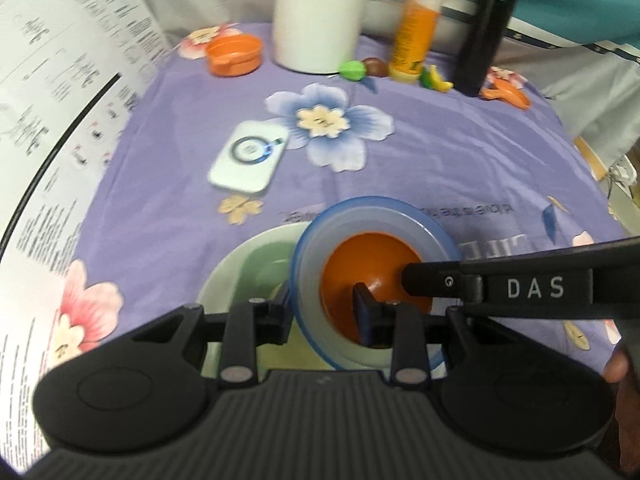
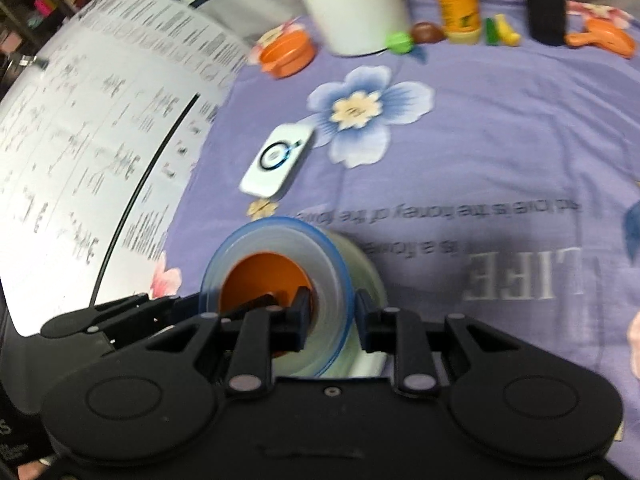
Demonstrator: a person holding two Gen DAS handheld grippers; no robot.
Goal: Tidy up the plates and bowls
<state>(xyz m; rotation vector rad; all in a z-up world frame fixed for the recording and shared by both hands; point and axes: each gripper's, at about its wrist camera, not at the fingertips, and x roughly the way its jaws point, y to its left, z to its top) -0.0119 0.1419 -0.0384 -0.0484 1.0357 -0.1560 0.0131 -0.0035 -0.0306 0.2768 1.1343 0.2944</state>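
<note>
A translucent blue-rimmed bowl (image 1: pixel 372 216) (image 2: pixel 280 236) with an orange bowl (image 1: pixel 368 264) (image 2: pixel 264 280) nested inside hangs tilted over the purple flowered cloth (image 1: pixel 460 152). My left gripper (image 1: pixel 322 306) is shut on its left rim, one finger inside and one outside. In the right wrist view my right gripper (image 2: pixel 334 312) is shut on the opposite rim. From the right, the right gripper's fingers (image 1: pixel 440 276) reach over the orange bowl. A pale green bowl (image 1: pixel 248 268) (image 2: pixel 366 268) sits just under and beside the blue one; I cannot tell whether they touch.
On the cloth ahead lies a white power bank (image 1: pixel 248 156). Along the far edge stand a small orange bowl (image 1: pixel 234 54), a white jar (image 1: pixel 320 16), an orange bottle (image 1: pixel 416 28), a black bottle (image 1: pixel 484 36), toy fruits and an orange scoop (image 1: pixel 508 94). A printed sheet (image 1: pixel 52 120) borders the left.
</note>
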